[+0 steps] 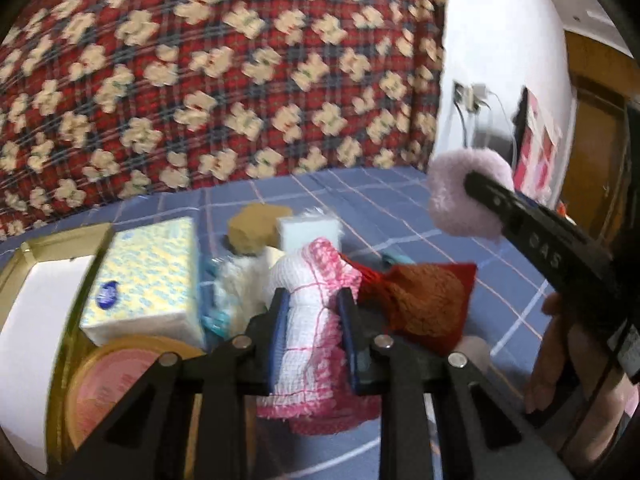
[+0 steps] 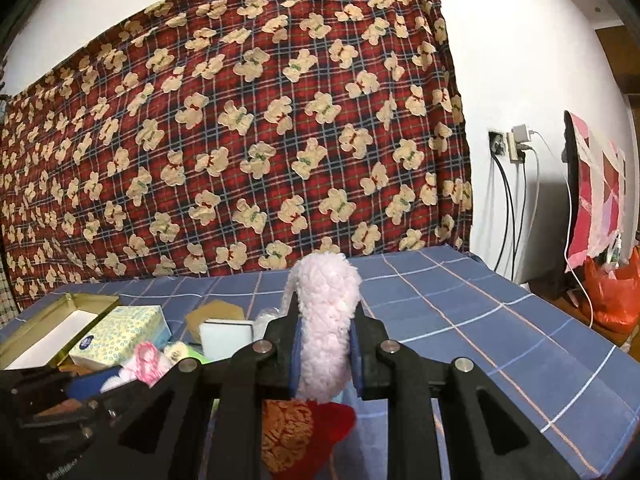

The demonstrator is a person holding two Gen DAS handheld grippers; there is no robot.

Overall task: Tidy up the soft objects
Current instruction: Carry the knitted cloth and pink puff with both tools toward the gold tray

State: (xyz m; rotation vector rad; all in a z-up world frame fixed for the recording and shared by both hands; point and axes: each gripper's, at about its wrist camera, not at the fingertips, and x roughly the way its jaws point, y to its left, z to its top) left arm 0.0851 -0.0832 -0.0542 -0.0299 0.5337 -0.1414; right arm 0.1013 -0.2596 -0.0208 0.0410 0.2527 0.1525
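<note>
My left gripper [image 1: 313,300] is shut on a rolled pink-and-white cloth [image 1: 306,320], lifted a little over the blue checked table [image 1: 420,216]. The right gripper [image 2: 325,312] is shut on a fluffy pale-pink pad [image 2: 328,320], held above the table; that pad [image 1: 466,196] and one right finger [image 1: 520,216] also show at the right of the left wrist view. A red-and-brown pouch [image 1: 424,300] lies just right of the cloth and shows as the pouch [image 2: 296,436] under the right gripper. A tissue pack [image 1: 148,276], a brown sponge [image 1: 256,228] and a white block [image 1: 308,232] lie behind.
An open gold tin [image 1: 48,248] with white lining sits at the left, with a round pink-lidded tin [image 1: 116,376] in front of it. A red bear-patterned blanket [image 2: 240,140] hangs behind the table. Cables and a wall socket [image 2: 504,144] are at the right, past the table's edge.
</note>
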